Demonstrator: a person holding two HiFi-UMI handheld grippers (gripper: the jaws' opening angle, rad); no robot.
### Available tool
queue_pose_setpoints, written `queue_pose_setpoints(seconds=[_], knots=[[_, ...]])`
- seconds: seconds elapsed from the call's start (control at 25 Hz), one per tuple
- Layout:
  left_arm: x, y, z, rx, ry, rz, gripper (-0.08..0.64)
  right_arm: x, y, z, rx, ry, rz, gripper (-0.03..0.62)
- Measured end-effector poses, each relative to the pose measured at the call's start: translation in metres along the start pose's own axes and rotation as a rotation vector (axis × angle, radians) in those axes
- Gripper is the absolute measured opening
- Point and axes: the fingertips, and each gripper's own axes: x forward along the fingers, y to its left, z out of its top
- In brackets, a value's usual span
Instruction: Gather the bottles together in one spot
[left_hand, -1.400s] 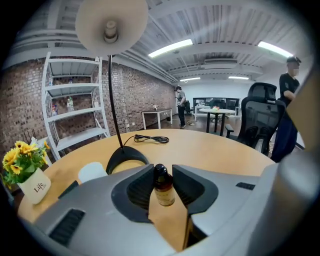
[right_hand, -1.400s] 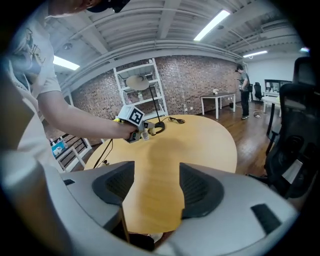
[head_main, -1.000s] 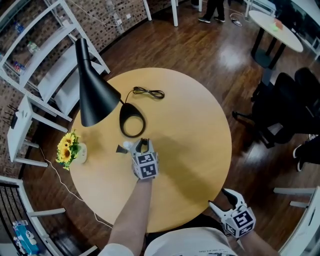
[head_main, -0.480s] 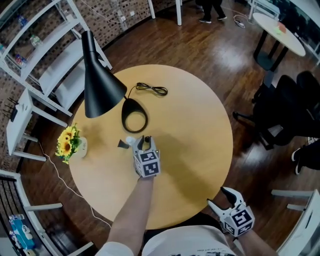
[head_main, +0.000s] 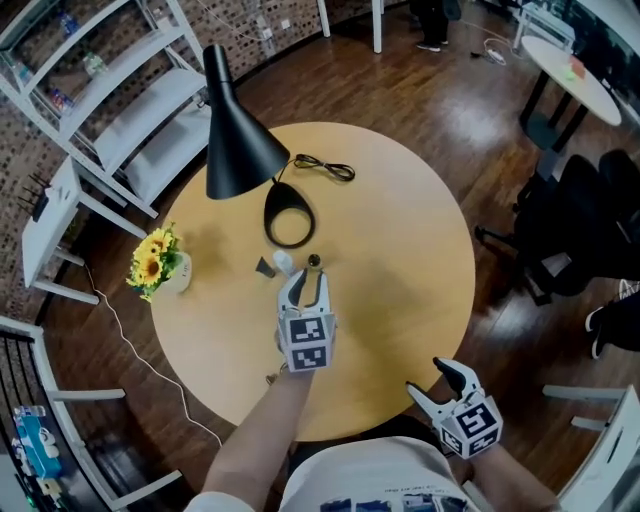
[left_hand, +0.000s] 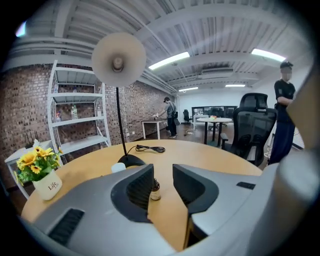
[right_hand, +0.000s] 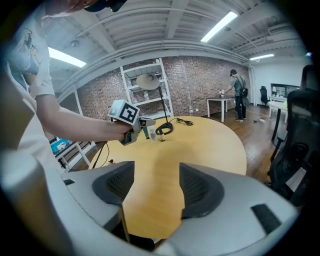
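Observation:
A small brown bottle (head_main: 314, 262) stands upright on the round wooden table (head_main: 400, 250), just beyond the tips of my left gripper (head_main: 305, 287). A white bottle (head_main: 283, 262) stands close to its left, with a small dark object (head_main: 265, 267) beside that. In the left gripper view the brown bottle (left_hand: 155, 191) shows in the gap ahead of the left gripper (left_hand: 162, 175), whose jaws stand apart and touch nothing. My right gripper (head_main: 440, 385) hangs open at the table's near edge, nothing between its jaws. The right gripper view shows the right gripper (right_hand: 157, 172) and, far off, both bottles (right_hand: 151, 133).
A black lamp (head_main: 240, 150) leans over the table, its ring base (head_main: 288, 226) just behind the bottles, with a coiled cable (head_main: 325, 168) further back. A pot of yellow flowers (head_main: 158, 264) sits at the left edge. White shelves (head_main: 120, 110) and office chairs surround the table.
My left gripper has drawn back a little toward me, and the brown bottle now stands free beyond its tips. The right gripper has kept its place.

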Motion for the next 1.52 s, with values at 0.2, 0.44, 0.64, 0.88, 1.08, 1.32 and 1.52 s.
queue_pose_setpoints(seconds=[0.2,0.44,0.64,0.88,1.08,1.32,1.52], knots=[[-0.094,0.003,0.012,-0.064,-0.044,-0.081,0.118,0.008,0.035,0.016,-0.027,-0.035,0.053,0.305],[-0.222,0.037,-0.009,-0.039,-0.01,-0.081,0.118,0.0,0.088,0.025,-0.145,-0.031,0.027,0.304],[-0.323,0.065,-0.052,-0.116,0.014,-0.08,0.118,-0.007,0.145,0.016,-0.184,-0.012,-0.01,0.324],[-0.406,0.085,-0.097,-0.196,0.023,-0.082,0.118,-0.024,0.212,0.01,-0.17,-0.028,-0.012,0.341],[-0.456,0.09,-0.119,-0.231,0.017,-0.094,0.126,-0.052,0.25,-0.006,-0.146,-0.036,-0.041,0.341],[-0.496,0.086,-0.144,-0.26,0.018,-0.131,0.13,-0.08,0.279,-0.032,-0.116,-0.043,-0.094,0.341],[-0.522,0.075,-0.161,-0.245,0.034,-0.164,0.13,-0.099,0.3,-0.055,-0.084,-0.037,-0.12,0.341]])
